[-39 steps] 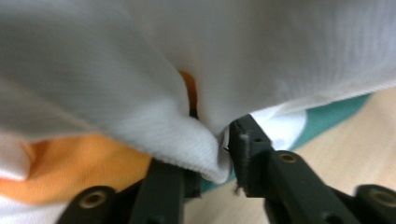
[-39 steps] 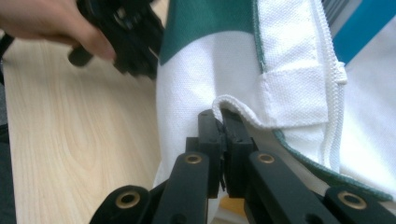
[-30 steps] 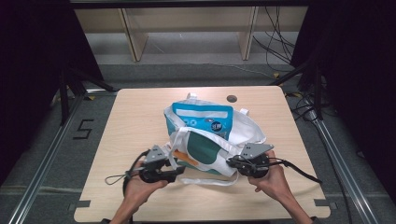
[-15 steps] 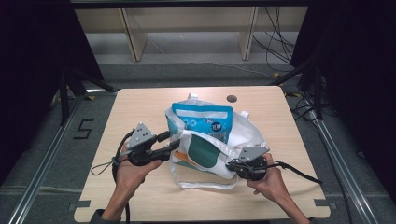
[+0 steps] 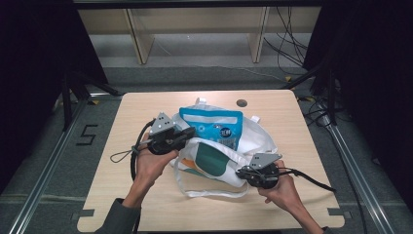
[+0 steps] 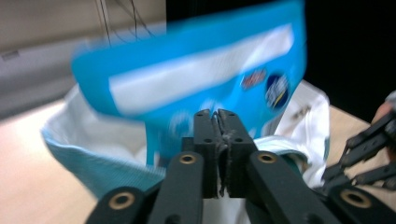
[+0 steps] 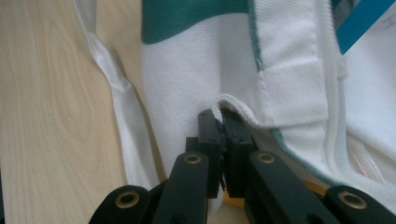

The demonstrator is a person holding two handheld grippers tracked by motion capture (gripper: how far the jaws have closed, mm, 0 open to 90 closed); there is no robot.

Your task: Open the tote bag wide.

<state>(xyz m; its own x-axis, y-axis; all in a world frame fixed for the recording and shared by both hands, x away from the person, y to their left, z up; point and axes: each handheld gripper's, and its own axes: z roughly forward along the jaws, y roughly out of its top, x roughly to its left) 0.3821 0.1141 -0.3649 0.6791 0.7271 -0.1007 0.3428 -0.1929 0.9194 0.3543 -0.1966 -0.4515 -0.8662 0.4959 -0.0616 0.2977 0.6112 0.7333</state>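
We see a white tote bag [image 5: 253, 146] with a green print lying near the middle of the wooden table [image 5: 146, 105], its mouth turned toward the left gripper [image 5: 187, 134], and a blue pouch [image 5: 214, 124] standing half inside that mouth. The left gripper, held at the bag's left edge, has its jaws pressed together; in the left gripper view the closed tips [image 6: 218, 135] sit just in front of the pouch [image 6: 196, 79], and fabric appears caught at the seam between them, though blur keeps us from telling whether they pinch the bag's rim or the pouch's lower corner. The right gripper [image 5: 242, 171] rests at the near right of the bag; in the right gripper view its jaws [image 7: 219, 140] are clamped on a fold of the white hem [image 7: 243, 109] beside the teal piping. A loose white strap [image 5: 209, 192] trails on the table toward the person.

The relation that matters is this: the pouch's long axis runs roughly from the left gripper across toward the far right, pointing into the bag, and the pouch lies directly ahead of the left gripper, well apart from the right one. We judge that the right gripper serves as the anchor holding the mouth open, while the left, being nearer, would drive the pouch along its own axis deeper into the bag.
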